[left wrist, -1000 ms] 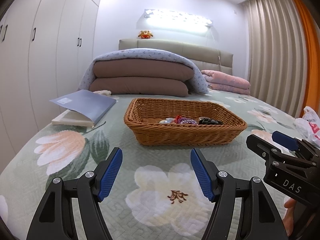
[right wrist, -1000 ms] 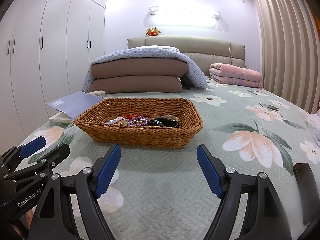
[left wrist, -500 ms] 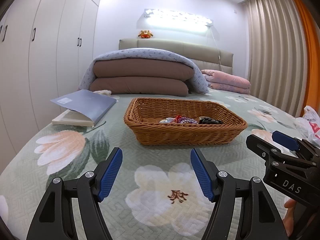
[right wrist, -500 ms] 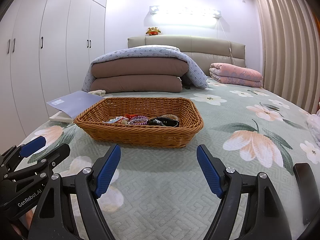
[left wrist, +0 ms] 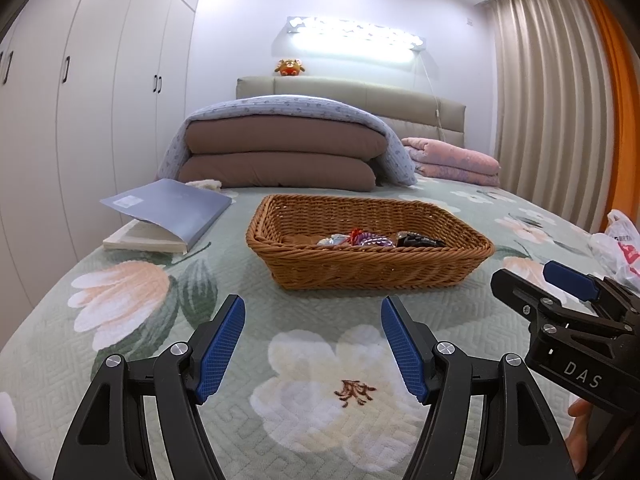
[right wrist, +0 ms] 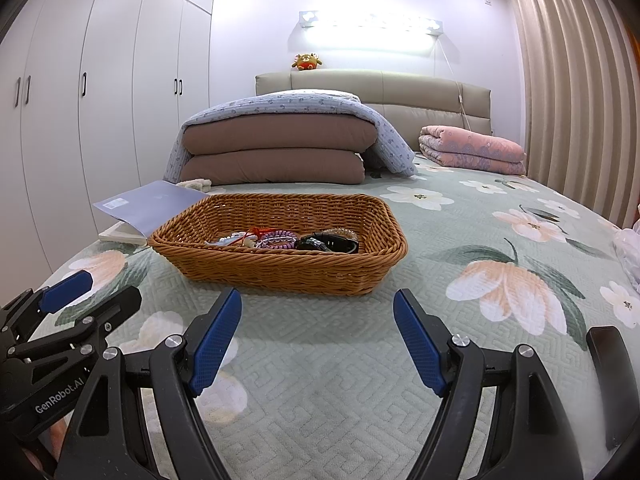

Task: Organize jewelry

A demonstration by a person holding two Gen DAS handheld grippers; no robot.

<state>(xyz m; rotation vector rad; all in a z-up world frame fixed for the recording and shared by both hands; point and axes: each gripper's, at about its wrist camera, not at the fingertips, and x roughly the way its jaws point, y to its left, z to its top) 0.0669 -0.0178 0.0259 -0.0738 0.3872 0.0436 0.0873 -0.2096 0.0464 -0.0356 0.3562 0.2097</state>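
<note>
My left gripper (left wrist: 312, 344) and right gripper (right wrist: 318, 340) hover side by side, tilted slightly down at the basket (left wrist: 368, 256). Both gape wide, holding nothing.

Bedroom, lit from the headboard wall

You faced a bed (left wrist: 304, 360) in a floral green quilt, folded bedding (left wrist: 280, 148) before a beige headboard (right wrist: 400, 84), white wardrobes (left wrist: 100, 80) left, beige curtains (right wrist: 572, 80) right, a bright wall light (left wrist: 356, 36) above.

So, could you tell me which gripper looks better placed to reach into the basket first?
Probably the left gripper: the basket sits almost straight ahead of its open jaws. From the right gripper, also open and empty, it lies off to the left.
</note>
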